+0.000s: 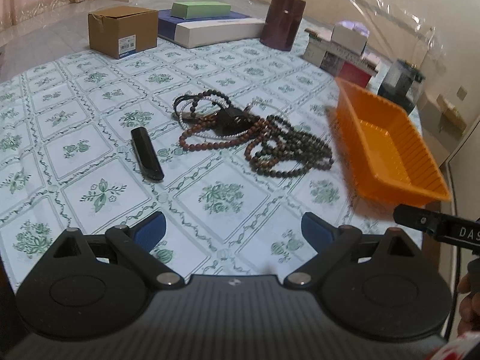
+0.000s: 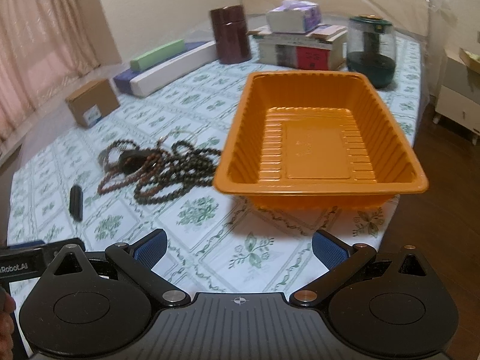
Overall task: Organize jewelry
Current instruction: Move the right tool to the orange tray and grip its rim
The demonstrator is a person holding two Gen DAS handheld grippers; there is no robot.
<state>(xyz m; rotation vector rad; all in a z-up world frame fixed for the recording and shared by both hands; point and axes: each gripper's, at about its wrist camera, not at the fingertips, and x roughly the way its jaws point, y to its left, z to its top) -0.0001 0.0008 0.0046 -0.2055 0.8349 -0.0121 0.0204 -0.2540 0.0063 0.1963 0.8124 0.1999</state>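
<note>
A tangled pile of bead necklaces and bracelets (image 1: 255,135) (image 2: 159,168), brown, dark and clear, lies mid-table on the floral cloth. A black oblong case (image 1: 147,154) (image 2: 76,199) rests to its left. An empty orange plastic tray (image 1: 387,147) (image 2: 318,138) sits to the right of the pile. My left gripper (image 1: 234,231) is open, hovering near the table's front edge, short of the pile. My right gripper (image 2: 238,247) is open too, in front of the tray, with nothing between its fingers.
At the back stand a cardboard box (image 1: 123,31), flat boxes with a green one on top (image 1: 207,19), a dark red canister (image 1: 282,21), stacked books with tissues (image 2: 300,39) and a green glass jar (image 2: 372,51). The table edge drops off at right (image 2: 399,210).
</note>
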